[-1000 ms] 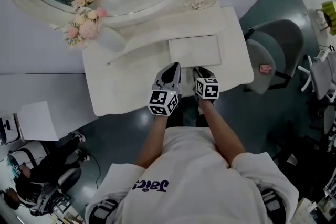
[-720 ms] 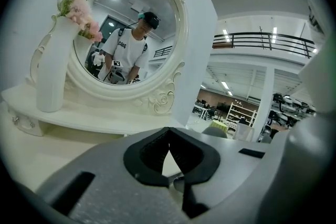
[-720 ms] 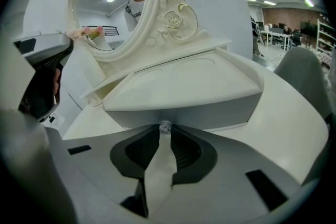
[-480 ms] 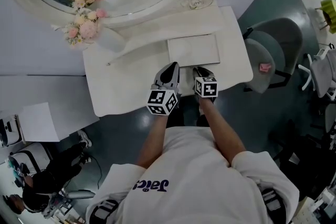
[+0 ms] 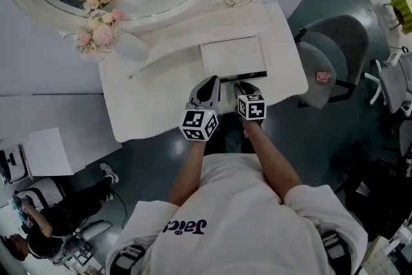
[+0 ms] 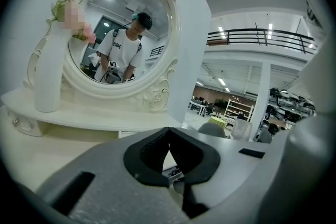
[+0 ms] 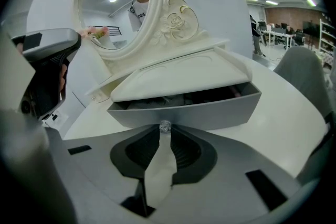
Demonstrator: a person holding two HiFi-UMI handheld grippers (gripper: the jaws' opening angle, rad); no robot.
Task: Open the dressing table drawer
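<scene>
White dressing table [image 5: 148, 96], drawer [image 7: 205, 112] slightly open; right gripper [image 7: 164, 134] clamps its knob [image 7: 165, 126]; left gripper [image 6: 168, 135] closed, empty, just left.

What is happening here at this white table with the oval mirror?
A person stands at the white dressing table and holds a two-jaw gripper in each hand. The right gripper is closed on the small clear knob of the pale drawer. The drawer is pulled out only a little, and a dark gap shows above its front. The left gripper is shut and empty, beside the right one near the table's front edge.
</scene>
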